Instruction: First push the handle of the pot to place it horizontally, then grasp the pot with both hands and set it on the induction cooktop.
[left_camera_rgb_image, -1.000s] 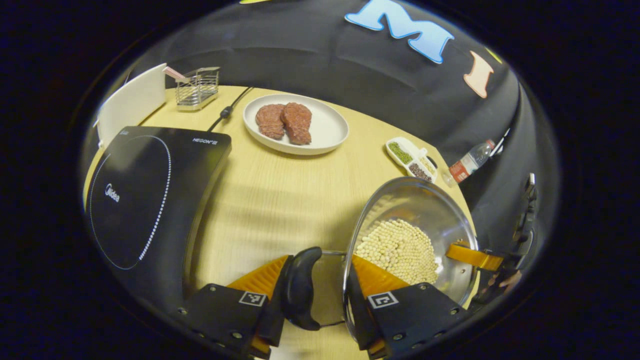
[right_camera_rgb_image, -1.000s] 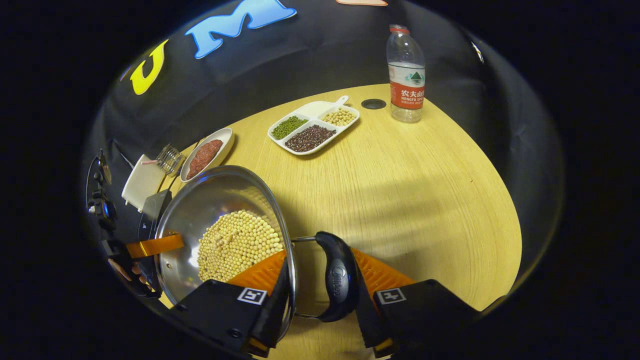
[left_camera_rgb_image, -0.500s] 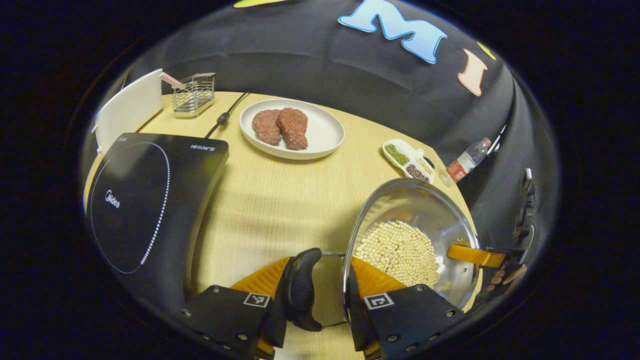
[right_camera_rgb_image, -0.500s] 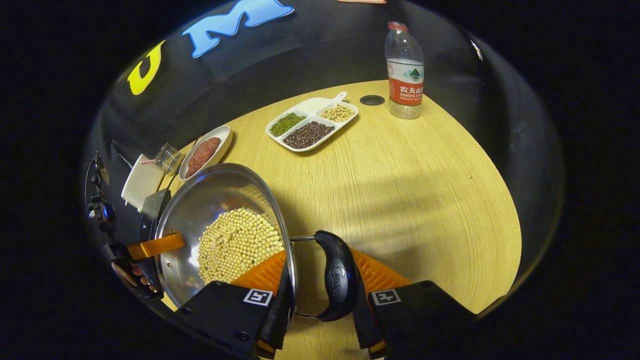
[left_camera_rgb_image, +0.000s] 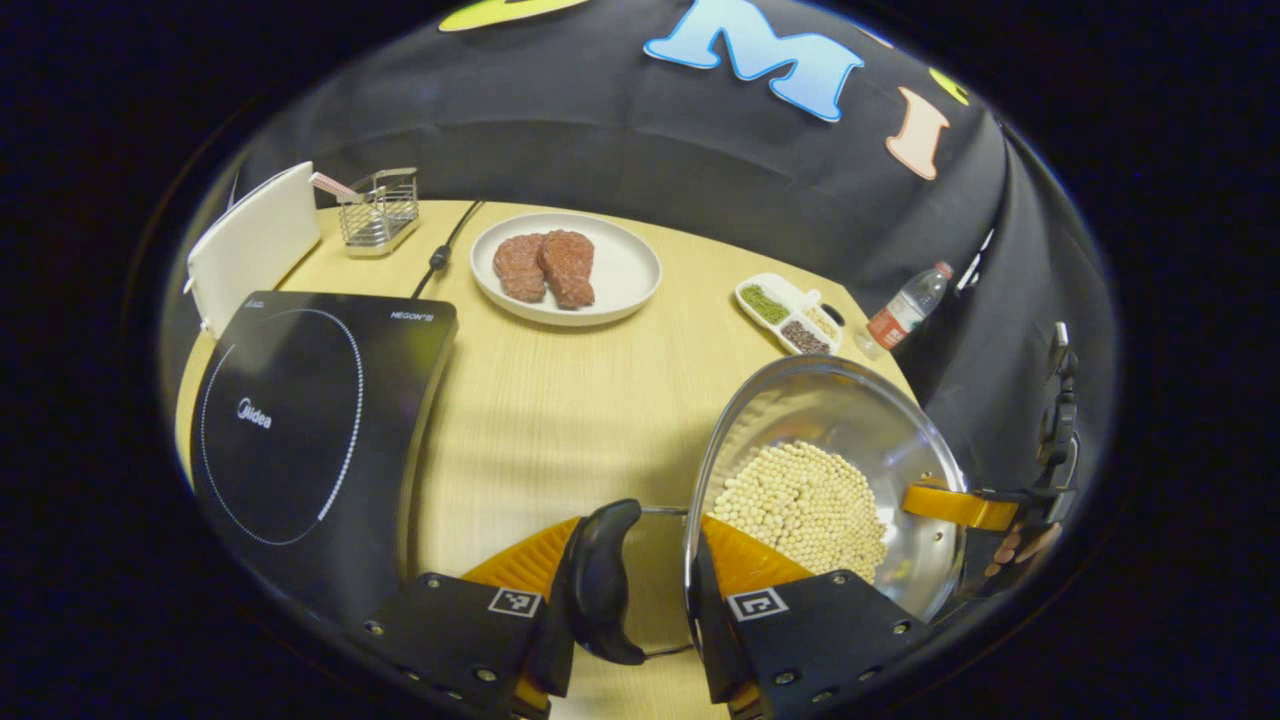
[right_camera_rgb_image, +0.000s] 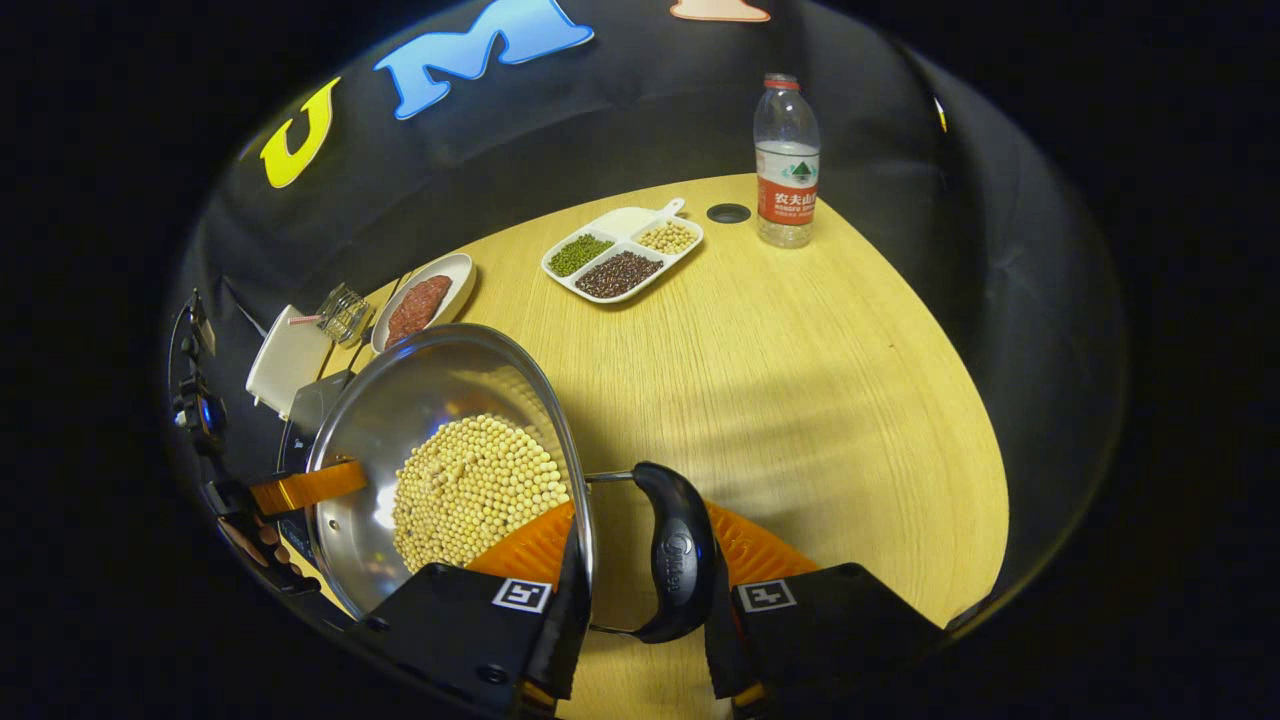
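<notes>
Pot (left_camera_rgb_image: 830, 420) of bare steel, partly filled with pale beans (left_camera_rgb_image: 800, 500), held over the wooden table (left_camera_rgb_image: 560, 400) by its 2 black side handles. Could not tell whether its bottom touched the wood.

Left gripper (left_camera_rgb_image: 640, 528) clamped on the pot: 1 finger outside the near handle (left_camera_rgb_image: 600, 575), the other inside the rim against the wall, handle and rim pinched between them. Right gripper (right_camera_rgb_image: 640, 515) clamped the same way on the opposite handle (right_camera_rgb_image: 678, 565), 1 finger in the pot beside the beans, 1 outside. Seen also across the pot in the left gripper view, with a hand (left_camera_rgb_image: 1020, 545) behind it.

Not on the cooktop (left_camera_rgb_image: 300, 420); kept apart from it by a strip of bare table. Black glass top with a dotted ring, lying flat near the table's edge.

Farther off, a white plate (left_camera_rgb_image: 625, 265) with 2 pieces of red meat (left_camera_rgb_image: 545, 265), a cable (left_camera_rgb_image: 440, 250) running past it toward the cooktop, a wire rack (left_camera_rgb_image: 378, 208) and a white board (left_camera_rgb_image: 255, 240) at the back corner. Beyond the pot, a divided dish (right_camera_rgb_image: 620, 260) of green, dark and pale beans, and an upright water bottle (right_camera_rgb_image: 787, 160) near it.
</notes>
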